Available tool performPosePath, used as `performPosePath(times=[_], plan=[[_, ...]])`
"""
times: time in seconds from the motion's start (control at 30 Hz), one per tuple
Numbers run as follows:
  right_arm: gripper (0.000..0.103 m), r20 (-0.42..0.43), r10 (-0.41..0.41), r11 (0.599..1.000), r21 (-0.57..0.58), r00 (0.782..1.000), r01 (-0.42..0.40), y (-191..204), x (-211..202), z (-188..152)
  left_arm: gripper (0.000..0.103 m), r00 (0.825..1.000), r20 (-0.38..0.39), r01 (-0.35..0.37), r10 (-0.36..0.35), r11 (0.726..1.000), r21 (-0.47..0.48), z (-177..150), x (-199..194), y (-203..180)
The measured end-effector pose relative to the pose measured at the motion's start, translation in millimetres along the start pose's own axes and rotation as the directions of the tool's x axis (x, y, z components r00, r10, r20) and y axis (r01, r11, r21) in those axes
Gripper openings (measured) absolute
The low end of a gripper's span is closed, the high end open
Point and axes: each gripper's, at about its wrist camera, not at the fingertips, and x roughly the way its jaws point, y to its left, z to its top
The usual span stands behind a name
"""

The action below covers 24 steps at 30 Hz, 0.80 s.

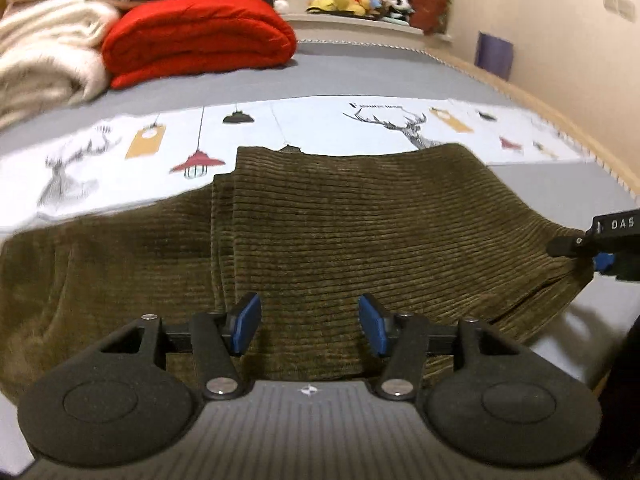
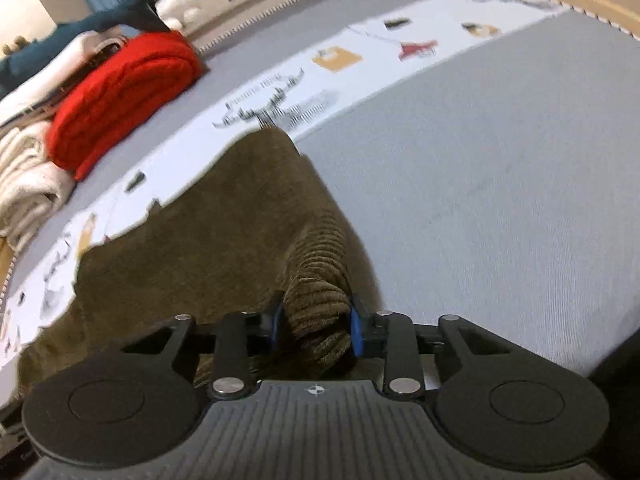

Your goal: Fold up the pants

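1. The olive corduroy pants (image 1: 320,232) lie on the bed (image 1: 360,76), partly folded, their far edge over the white printed strip (image 1: 312,124) of the sheet. Their long axis runs left to right across the left wrist view.
2. The left gripper (image 1: 310,326) hovers over the pants' near edge, about mid-length. Its blue fingers (image 1: 245,328) are spread wide and hold nothing; whether they touch the cloth I cannot tell.
3. The right gripper (image 2: 316,326) sits at the pants' right-hand corner, its fingers (image 2: 357,334) pinching a bunched ridge of corduroy that is raised off the bed.
4. Judging from this, the right gripper alone has the cloth, so the next fold likely carries that end leftward along the pants.
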Motion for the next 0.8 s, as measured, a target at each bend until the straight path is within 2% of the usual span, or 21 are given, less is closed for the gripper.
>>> performPosePath(times=[0.13,0.2,0.27,0.33,0.47,0.67,0.73,0.8], plan=[[0.029,0.047,0.030,0.999,-0.022,0.998,-0.029,1,-11,11,0.060,0.998,-0.066,0.011,-0.016,0.997,-0.082,26,-6,-1],[0.028,0.054,0.042,0.997,-0.060,0.998,-0.038,5,-14,13,0.063,0.995,-0.082,0.049,-0.058,0.993,-0.104,49,-5,-10],[0.028,0.059,0.044,0.992,-0.119,0.997,-0.036,11,-16,12,0.081,0.985,-0.118,0.110,-0.126,0.985,-0.133,75,3,-24],[0.028,0.063,0.046,0.982,-0.188,0.997,-0.033,17,-18,11,0.082,0.969,-0.141,0.180,-0.202,0.971,-0.155,102,14,-45],[0.028,0.070,0.063,0.968,-0.248,0.996,-0.043,21,-19,11,0.085,0.945,-0.178,0.258,-0.275,0.959,-0.114,139,40,-98],[0.028,0.080,0.086,0.961,-0.268,0.993,-0.061,22,-22,11,0.085,0.900,-0.345,0.265,-0.266,0.963,-0.052,162,105,-165],[0.028,0.094,0.102,0.954,-0.291,0.990,-0.071,25,-25,9,0.085,0.872,-0.430,0.236,-0.234,0.970,-0.050,165,128,-177],[0.028,0.108,0.123,0.943,-0.322,0.987,-0.082,28,-29,8,0.085,0.836,-0.527,0.180,-0.154,0.984,-0.003,163,149,-188]])
